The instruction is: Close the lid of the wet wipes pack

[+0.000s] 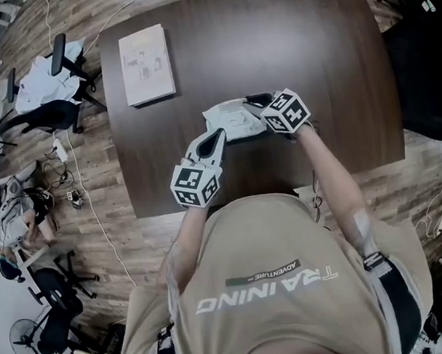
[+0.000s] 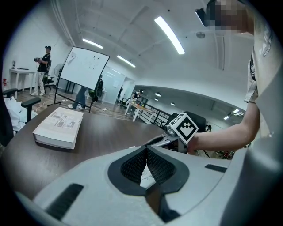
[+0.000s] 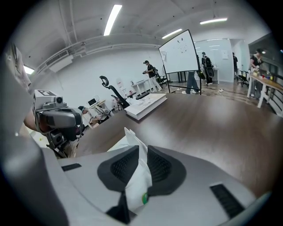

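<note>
The white wet wipes pack (image 1: 231, 119) lies near the middle of the dark wooden table (image 1: 319, 62). My left gripper (image 1: 216, 138) meets the pack's near left corner; in the left gripper view its jaws (image 2: 146, 154) are closed at the tips, with white pack film (image 2: 146, 177) showing between the pads. My right gripper (image 1: 259, 102) is at the pack's right end. In the right gripper view it (image 3: 138, 154) is shut on a flat white fold of the pack (image 3: 138, 176) with a green dot. The lid itself is hidden.
A white book (image 1: 146, 64) lies on the far left of the table, apart from the pack. Office chairs (image 1: 48, 72) and cables stand on the floor to the left. A whiteboard (image 2: 86, 68) and people are in the room beyond.
</note>
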Action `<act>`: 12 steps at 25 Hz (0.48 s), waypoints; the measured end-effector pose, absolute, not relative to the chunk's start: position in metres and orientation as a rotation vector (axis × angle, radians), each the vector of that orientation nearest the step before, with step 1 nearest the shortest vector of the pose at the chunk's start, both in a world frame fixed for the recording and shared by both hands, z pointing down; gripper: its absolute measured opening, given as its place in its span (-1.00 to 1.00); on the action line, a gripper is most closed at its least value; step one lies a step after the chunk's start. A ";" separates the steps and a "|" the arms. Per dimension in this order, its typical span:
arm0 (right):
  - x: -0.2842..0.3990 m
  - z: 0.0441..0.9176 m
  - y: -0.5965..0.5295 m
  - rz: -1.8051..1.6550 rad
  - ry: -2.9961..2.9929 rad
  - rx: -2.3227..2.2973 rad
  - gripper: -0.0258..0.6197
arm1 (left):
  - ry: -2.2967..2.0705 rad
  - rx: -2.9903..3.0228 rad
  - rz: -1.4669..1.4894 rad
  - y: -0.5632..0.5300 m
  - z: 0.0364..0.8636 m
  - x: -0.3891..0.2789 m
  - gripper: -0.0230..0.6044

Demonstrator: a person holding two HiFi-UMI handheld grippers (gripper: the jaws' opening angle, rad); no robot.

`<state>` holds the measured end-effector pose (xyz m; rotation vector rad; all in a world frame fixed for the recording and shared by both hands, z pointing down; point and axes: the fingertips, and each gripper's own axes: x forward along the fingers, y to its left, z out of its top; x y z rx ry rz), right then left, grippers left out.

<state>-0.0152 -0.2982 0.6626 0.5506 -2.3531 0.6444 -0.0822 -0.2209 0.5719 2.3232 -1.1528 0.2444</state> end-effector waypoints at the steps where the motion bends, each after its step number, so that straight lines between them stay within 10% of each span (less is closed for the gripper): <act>1: -0.014 0.662 -0.296 0.640 -2.355 0.550 -0.73 | -1.154 2.325 0.242 -0.220 0.571 -0.083 -0.89; 12: -0.009 0.650 -0.268 0.588 -2.337 0.501 -0.73 | -1.181 2.325 0.195 -0.213 0.560 -0.092 -0.89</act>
